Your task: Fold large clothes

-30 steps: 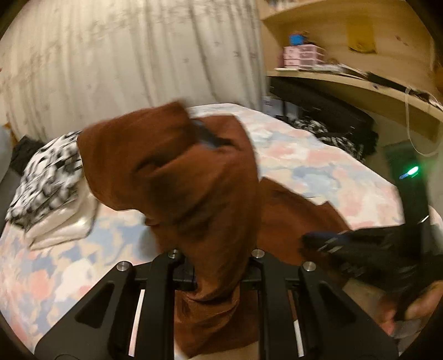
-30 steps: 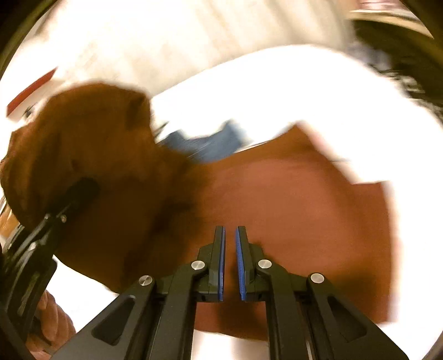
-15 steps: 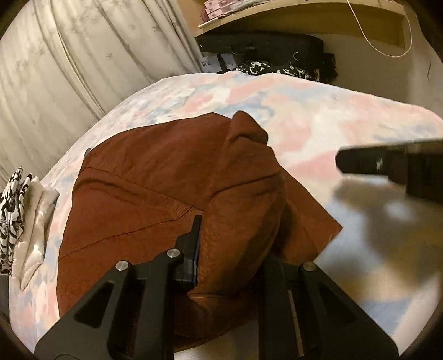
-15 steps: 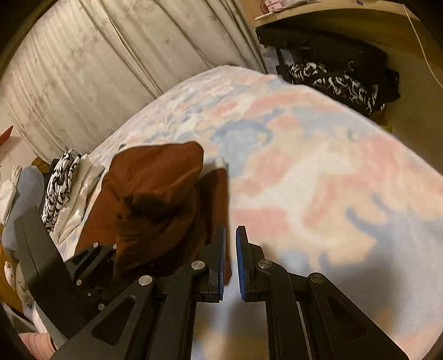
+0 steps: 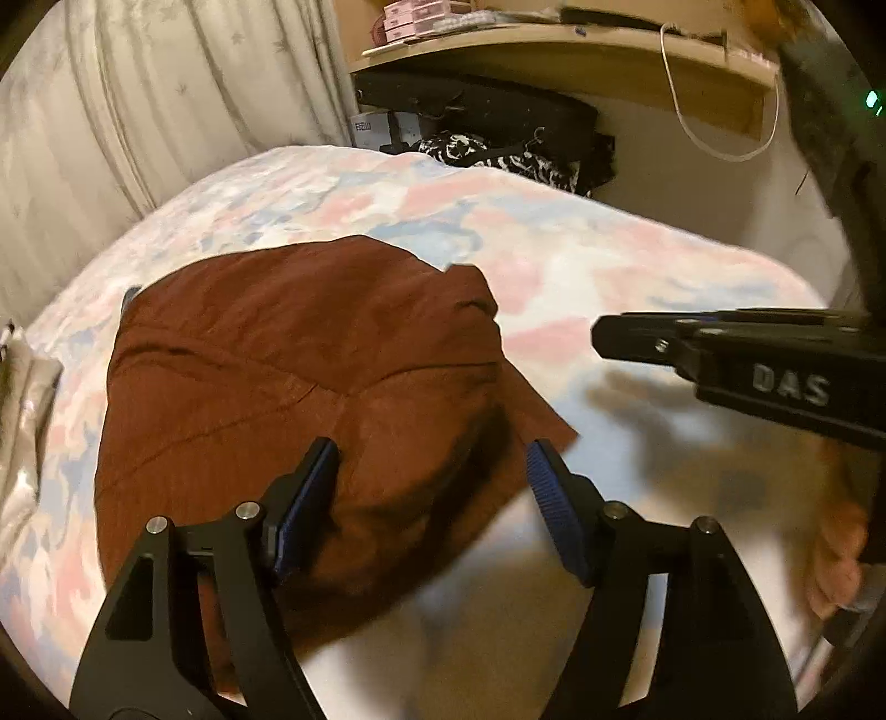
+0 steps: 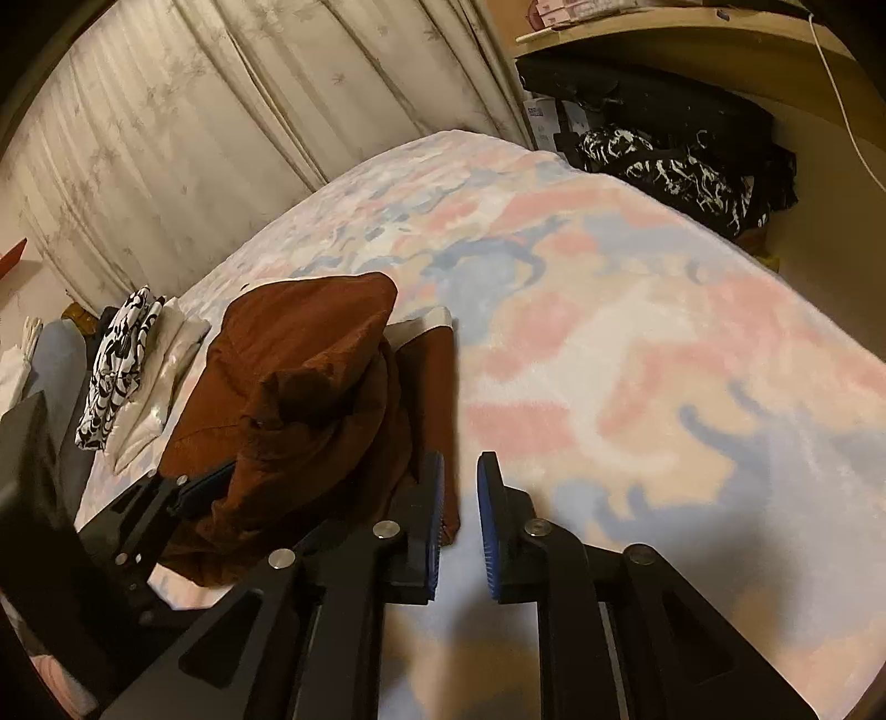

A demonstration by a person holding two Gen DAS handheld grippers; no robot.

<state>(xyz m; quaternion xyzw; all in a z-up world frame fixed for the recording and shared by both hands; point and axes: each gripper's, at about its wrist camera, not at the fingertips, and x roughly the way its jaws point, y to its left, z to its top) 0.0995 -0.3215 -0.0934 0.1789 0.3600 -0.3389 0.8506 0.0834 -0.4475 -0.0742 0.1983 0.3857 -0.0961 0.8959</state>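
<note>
A rust-brown garment (image 5: pixel 288 354) lies in a bunched fold on the pastel bed cover (image 5: pixel 609 266). My left gripper (image 5: pixel 432 446) hovers over its near right edge. Its jaws are opening, the cloth lies between them, and the blue pads do not press on it. In the right wrist view the garment (image 6: pixel 310 354) humps up left of my right gripper (image 6: pixel 462 457), whose jaws are opening, only narrowly apart, with nothing between them above the bare cover. From the left wrist view that right gripper (image 5: pixel 603 335) sticks in from the right, beside the cloth.
A folded black-and-white and cream pile (image 6: pixel 119 365) sits at the bed's left edge. Curtains (image 6: pixel 221 111) hang behind the bed. Dark bags and patterned cloth (image 6: pixel 664 160) lie past the far corner under a wooden shelf (image 5: pixel 554 50). A hand (image 5: pixel 836 559) shows at the right.
The left jaws have let go of the brown garment and spread wide; the raised cloth has dropped onto the bed. The right gripper has swung right, off the garment.
</note>
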